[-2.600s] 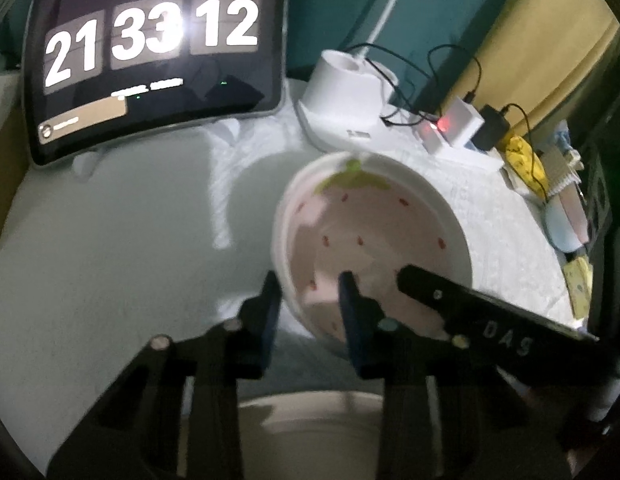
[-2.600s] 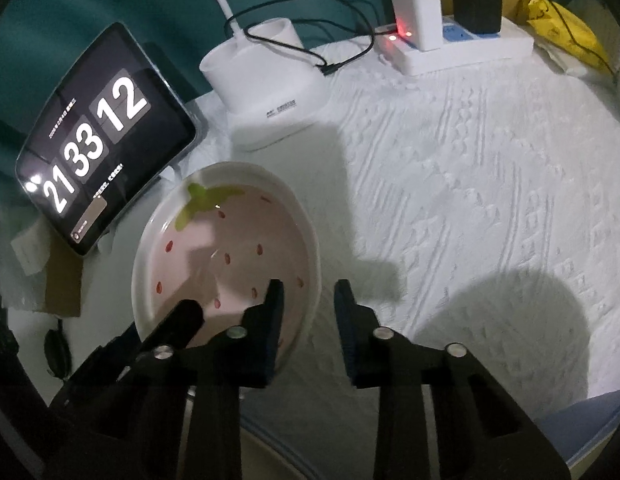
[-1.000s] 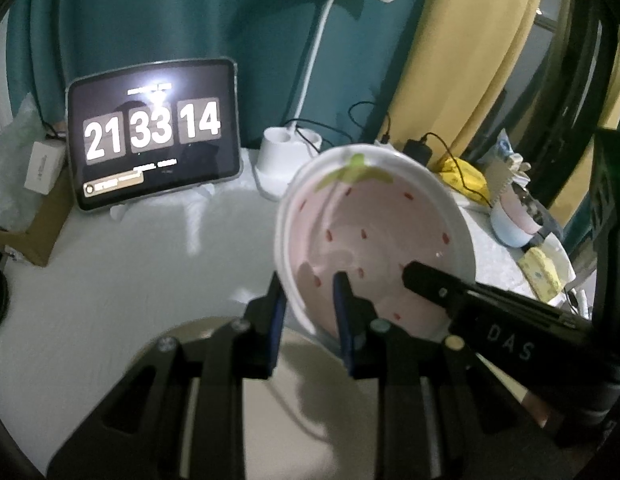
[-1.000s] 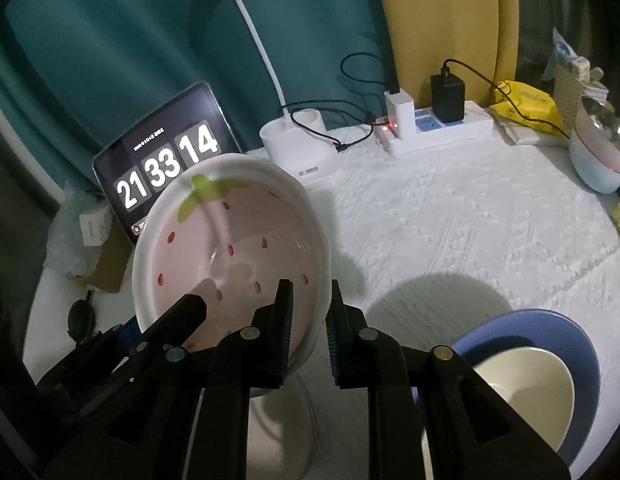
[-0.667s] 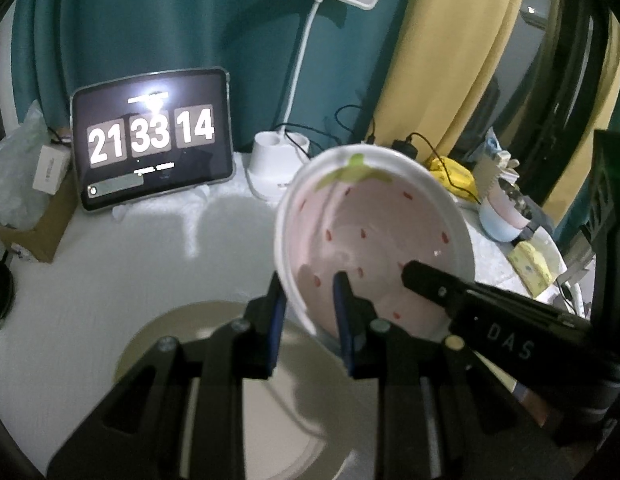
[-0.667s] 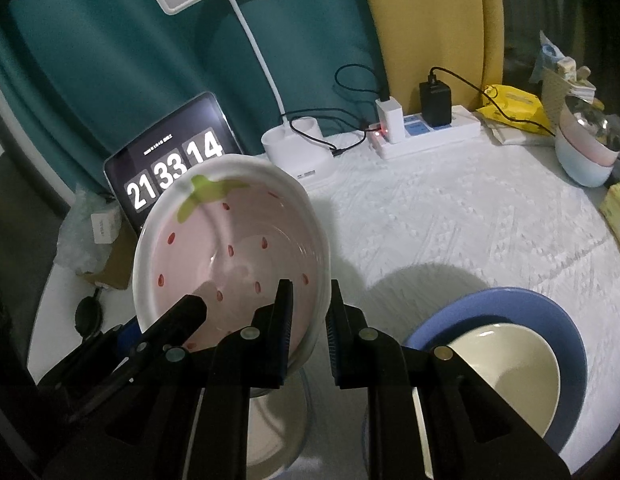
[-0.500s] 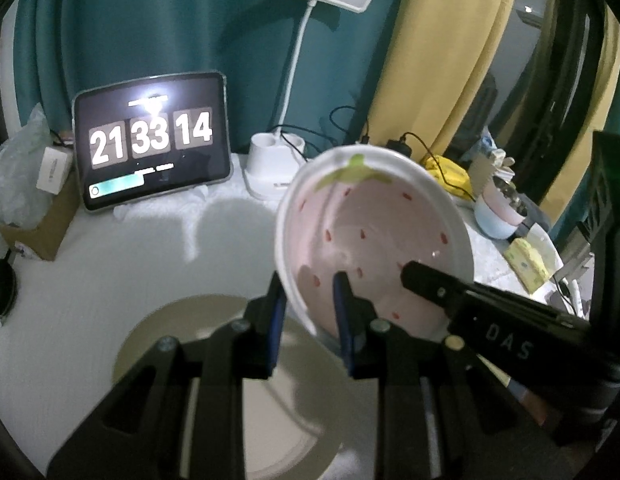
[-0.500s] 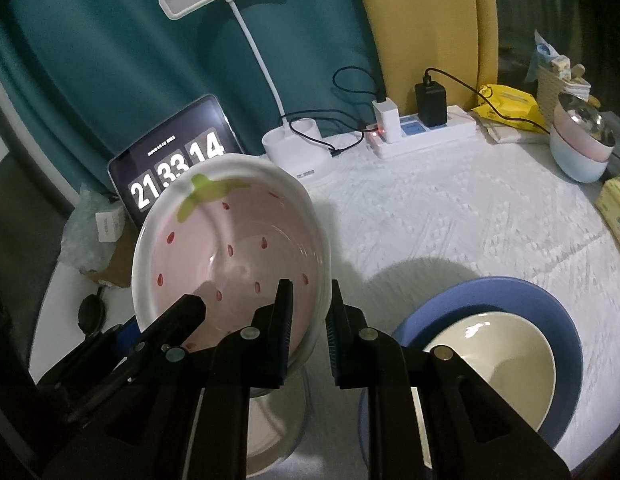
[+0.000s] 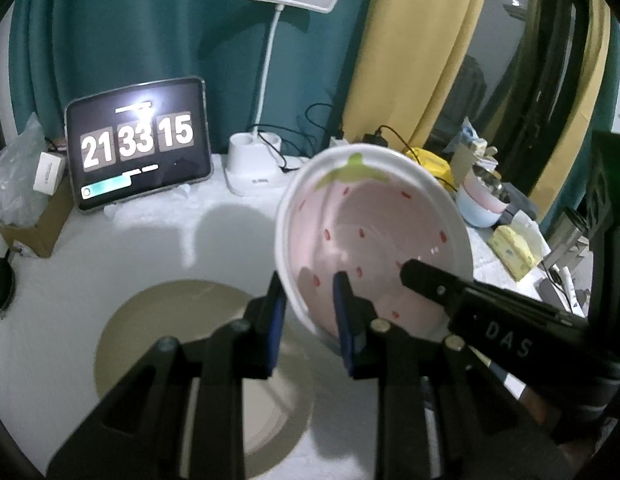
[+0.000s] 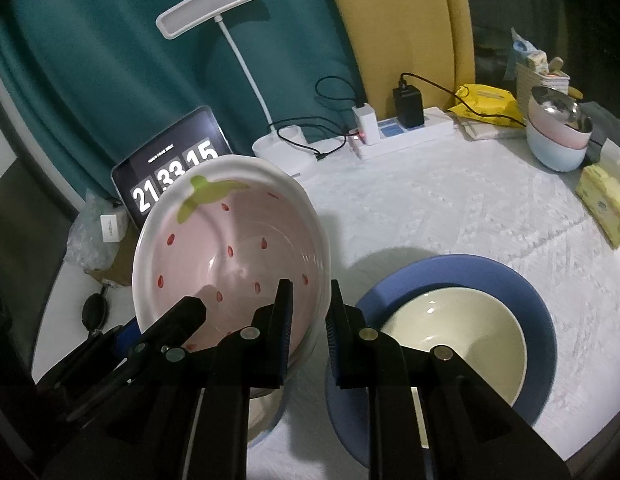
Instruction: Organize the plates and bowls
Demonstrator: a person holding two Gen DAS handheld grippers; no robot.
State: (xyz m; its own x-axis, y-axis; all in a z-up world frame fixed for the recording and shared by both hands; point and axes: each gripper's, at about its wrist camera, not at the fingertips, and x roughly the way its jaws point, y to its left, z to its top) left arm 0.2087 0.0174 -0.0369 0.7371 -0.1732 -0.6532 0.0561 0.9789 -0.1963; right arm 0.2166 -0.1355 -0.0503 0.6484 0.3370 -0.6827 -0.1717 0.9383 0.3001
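A pink strawberry-pattern bowl (image 9: 369,232) with a white rim is held in the air by both grippers. My left gripper (image 9: 308,312) is shut on its left rim, and my right gripper (image 10: 308,316) is shut on its right rim; the bowl shows in the right wrist view (image 10: 230,256) too. A beige plate (image 9: 158,332) lies on the white cloth below, to the left. A cream bowl (image 10: 461,332) sits in a blue plate (image 10: 525,300) at the right.
A tablet clock (image 9: 138,140), a desk lamp base (image 9: 254,160) and a power strip (image 10: 397,136) stand along the back. Stacked small bowls (image 10: 557,136) and a yellow pack (image 10: 605,204) are at the far right. A box and bag (image 9: 26,196) sit at the left.
Both grippers closed on the strawberry bowl's rim and lifted it off the cloth. The view has risen, so the beige plate and the blue plate with the cream bowl came into sight below.
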